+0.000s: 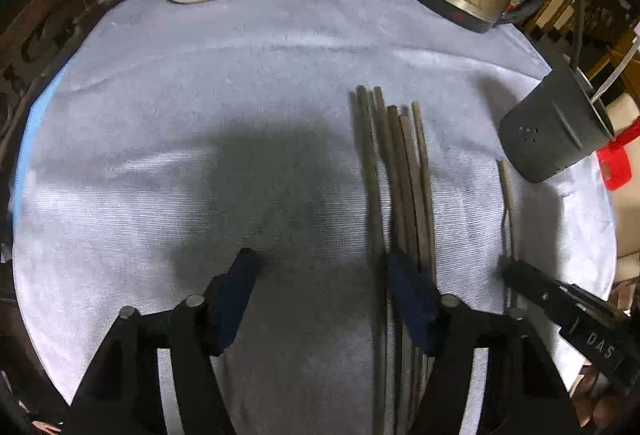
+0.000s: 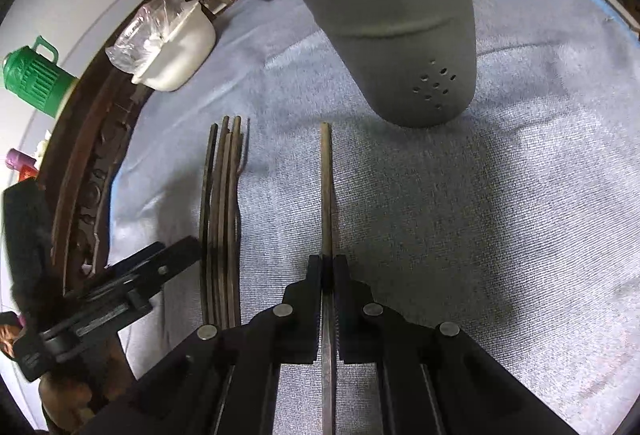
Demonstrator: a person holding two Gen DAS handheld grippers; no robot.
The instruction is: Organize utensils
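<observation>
My right gripper (image 2: pixel 327 265) has its fingers pinched narrow on a single chopstick (image 2: pixel 327 191), which runs straight out ahead between them, its far end stopping just short of the grey utensil holder (image 2: pixel 400 35). To do this step well, I judge I should lift the front end, tip the stick upright and bring it over the holder's rim, which sits ahead and slightly to the right, before letting go; the holder already has something long in it, so I would aim for the free part of the mouth. The grip looks close to one end, so the stick may swing; slow wrist motion should help.

The chopstick is thin, dark brown and straight, with a paler tip. The remaining chopsticks (image 2: pixel 222 219) lie in a loose bundle on the cloth-covered surface (image 2: pixel 500 215), just left of my right gripper. My left gripper (image 1: pixel 322 267) hangs wide open and holds nothing, its right finger over the near ends of that bundle (image 1: pixel 400 175), ready for the next pick, I think.
</observation>
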